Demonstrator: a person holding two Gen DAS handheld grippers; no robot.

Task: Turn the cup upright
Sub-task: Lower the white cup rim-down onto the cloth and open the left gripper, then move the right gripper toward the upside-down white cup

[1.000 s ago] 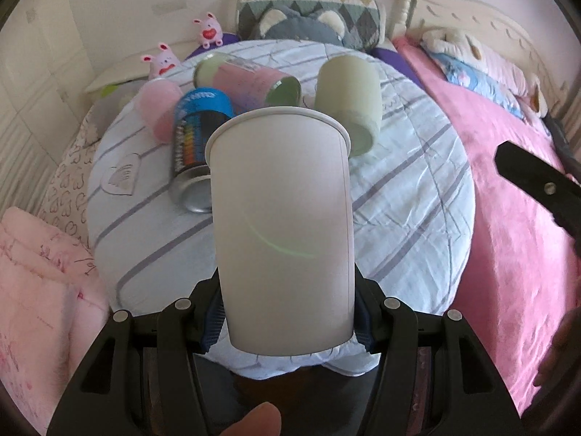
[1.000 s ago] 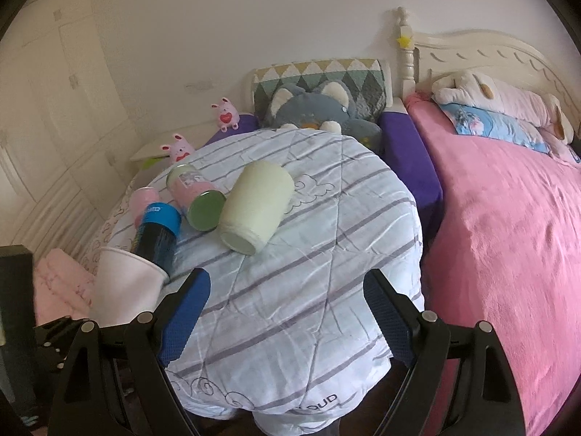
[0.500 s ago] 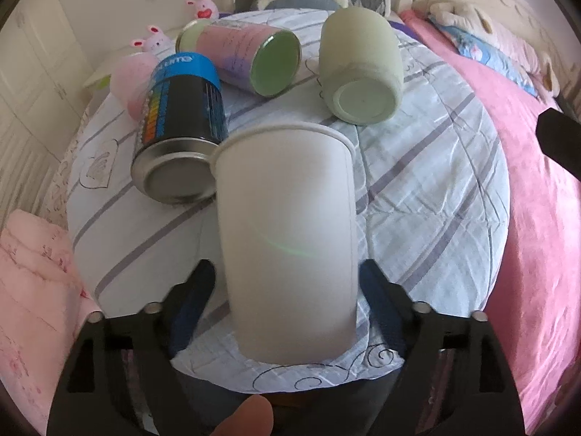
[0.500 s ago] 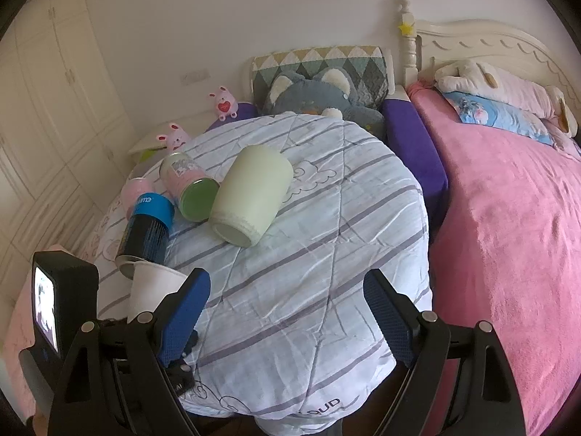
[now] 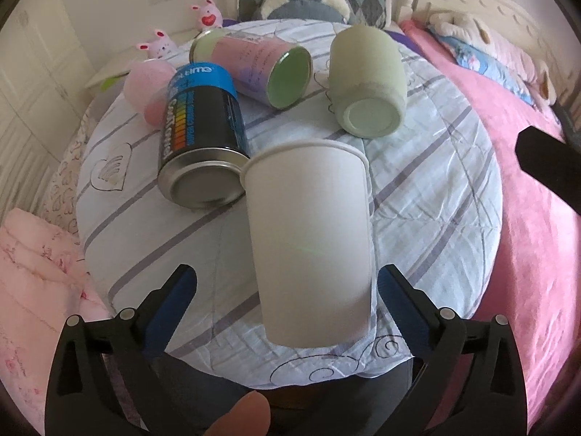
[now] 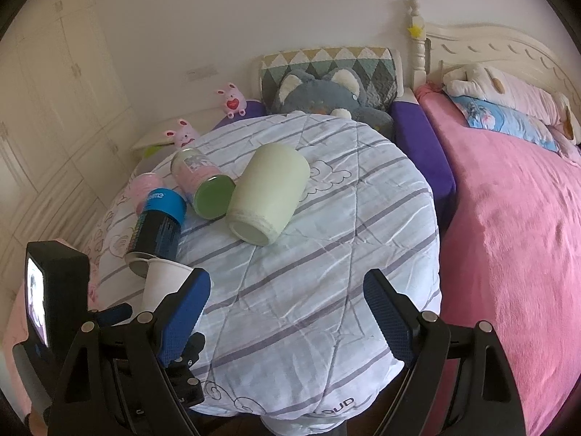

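Note:
A white paper cup (image 5: 312, 239) stands upright, rim up, near the front edge of the round table (image 5: 428, 196). My left gripper (image 5: 287, 294) is open, its blue-padded fingers wide on either side of the cup's base and apart from it. In the right wrist view the cup (image 6: 161, 283) shows at the lower left, partly hidden behind the right gripper's left finger. My right gripper (image 6: 287, 305) is open and empty above the table's front right part.
On the table lie a black and blue can (image 5: 203, 138) next to the cup, a pink can with a green lid (image 5: 265, 69), a pale green cup (image 5: 366, 83) on its side and a pink cup (image 5: 149, 91). A pink bed (image 6: 508, 236) is to the right.
The left gripper lowered the white cup onto the table, then opened and let go of it. The right gripper stayed open and nearly still.

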